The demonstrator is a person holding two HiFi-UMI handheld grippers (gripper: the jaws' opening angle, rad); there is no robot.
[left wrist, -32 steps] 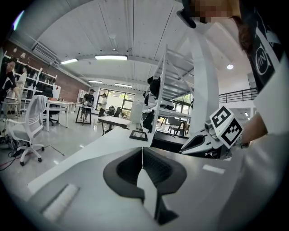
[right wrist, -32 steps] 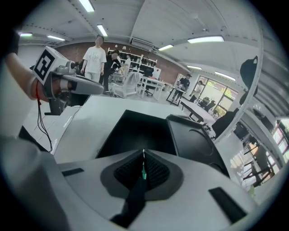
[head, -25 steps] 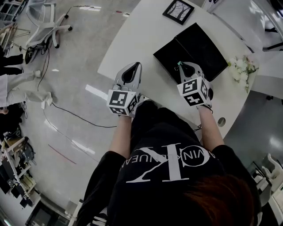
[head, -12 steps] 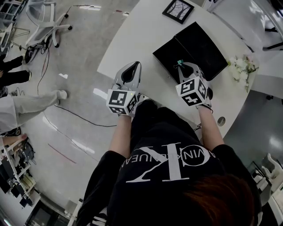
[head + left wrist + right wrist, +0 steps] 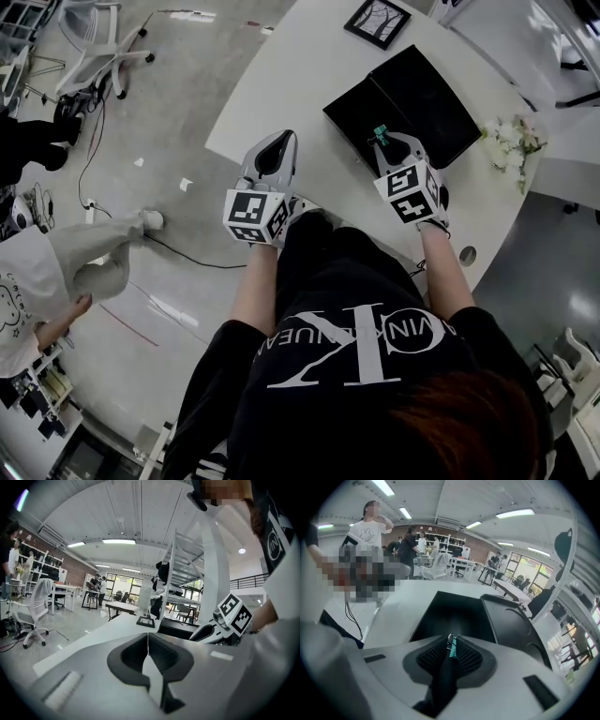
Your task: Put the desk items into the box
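Teal, small, clamped between the closed jaws of the right gripper [image 5: 382,140]: a clip-like item [image 5: 451,648] (kind hard to tell), poised at the near rim of the open black box [image 5: 359,114] on the white desk [image 5: 300,66]. Jaws of the left gripper [image 5: 148,635] pressed together on nothing, forearm stretched toward the desk's near edge.

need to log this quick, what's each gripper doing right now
left gripper: shut, nothing between its jaws
right gripper: shut on a small teal item
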